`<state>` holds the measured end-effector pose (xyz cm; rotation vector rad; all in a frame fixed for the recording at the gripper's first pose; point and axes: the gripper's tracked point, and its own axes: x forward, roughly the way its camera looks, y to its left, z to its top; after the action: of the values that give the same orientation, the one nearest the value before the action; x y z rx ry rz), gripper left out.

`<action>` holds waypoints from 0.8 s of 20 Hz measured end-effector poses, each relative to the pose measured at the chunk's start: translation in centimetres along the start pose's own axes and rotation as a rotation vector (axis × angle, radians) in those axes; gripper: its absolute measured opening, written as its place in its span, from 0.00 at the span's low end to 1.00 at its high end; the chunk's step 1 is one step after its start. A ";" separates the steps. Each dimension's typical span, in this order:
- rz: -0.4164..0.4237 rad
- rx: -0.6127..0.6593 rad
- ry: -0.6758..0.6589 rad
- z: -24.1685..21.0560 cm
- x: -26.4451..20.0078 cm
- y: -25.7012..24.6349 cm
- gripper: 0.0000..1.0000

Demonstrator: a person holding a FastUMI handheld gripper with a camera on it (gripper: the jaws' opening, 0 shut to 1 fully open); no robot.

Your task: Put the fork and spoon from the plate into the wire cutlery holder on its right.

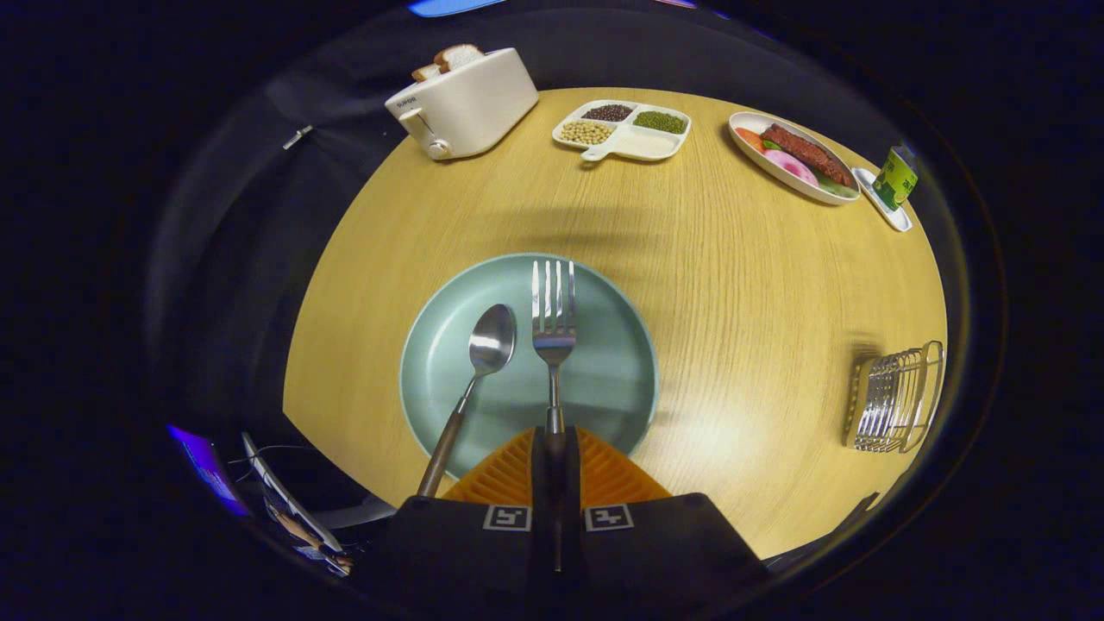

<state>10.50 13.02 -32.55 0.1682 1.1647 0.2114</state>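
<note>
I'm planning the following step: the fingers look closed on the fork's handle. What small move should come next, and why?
Probably lift the fork straight up off the plate. The gripper appears shut on its handle, while its tines lie over the plate close beside the spoon. Rising first should clear the spoon and rim before swinging right to the wire cutlery holder.

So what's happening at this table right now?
A person is working a hand-held gripper, and its two fingers are closed on the handle of the fork lying on the green plate. The spoon lies beside it, untouched. The wire cutlery holder, off to the right on the table, has neither in it yet.
</note>
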 end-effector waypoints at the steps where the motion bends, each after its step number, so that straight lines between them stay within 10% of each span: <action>1: 0.026 0.019 -0.001 0.1 -1.1 -0.1 0.08; 16: -0.036 -0.061 0.147 -1.8 -17.7 -19.4 0.08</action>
<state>3.66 -10.12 -22.16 0.0784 1.3047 0.2307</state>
